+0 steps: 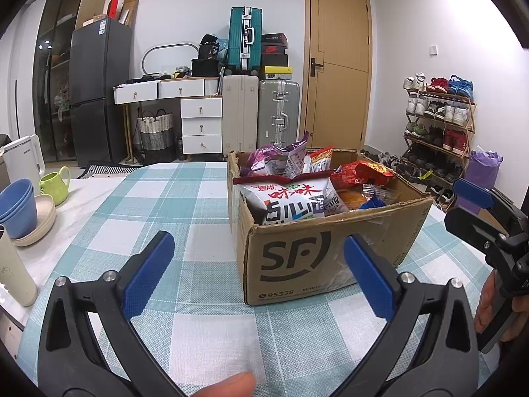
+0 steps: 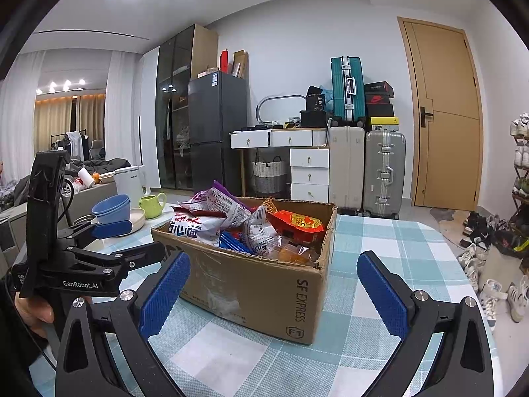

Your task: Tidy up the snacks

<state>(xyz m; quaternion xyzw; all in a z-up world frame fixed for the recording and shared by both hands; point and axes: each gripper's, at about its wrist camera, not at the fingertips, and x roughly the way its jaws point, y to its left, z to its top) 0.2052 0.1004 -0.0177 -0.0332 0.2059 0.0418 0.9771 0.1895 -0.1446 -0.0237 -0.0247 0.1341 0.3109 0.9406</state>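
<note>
Snacks (image 1: 291, 205) sit heaped in the cardboard box (image 1: 297, 258) straight ahead of my left gripper (image 1: 259, 274), whose fingers are spread wide with nothing between them, hovering low over the checked tabletop (image 1: 165, 198). My right gripper (image 2: 274, 291) is released too, holding nothing, and it faces the same box (image 2: 251, 284) from its other corner; each gripper can see the other off to its side.

Inside the box, nearest my left gripper, a big white bag with red and dark lettering (image 1: 292, 203) leans against the front wall. Beyond it a purple bag (image 1: 281, 157) stands up past the rim, and toward my right gripper lies a red packet (image 1: 362, 170), with small clear-wrapped pieces and a blue packet (image 1: 373, 203) just in front of it. They lie jumbled, overlapping at all angles.

As for progress, I judge it could go either way: every snack I can see is in the box and none lies on the cloth around it. That fits a pile gathered into the box, and equally a pile waiting to be taken out and sorted. Bowls (image 1: 16, 208) and a green mug (image 1: 54, 182) stand far off to my left, apart from the box.
</note>
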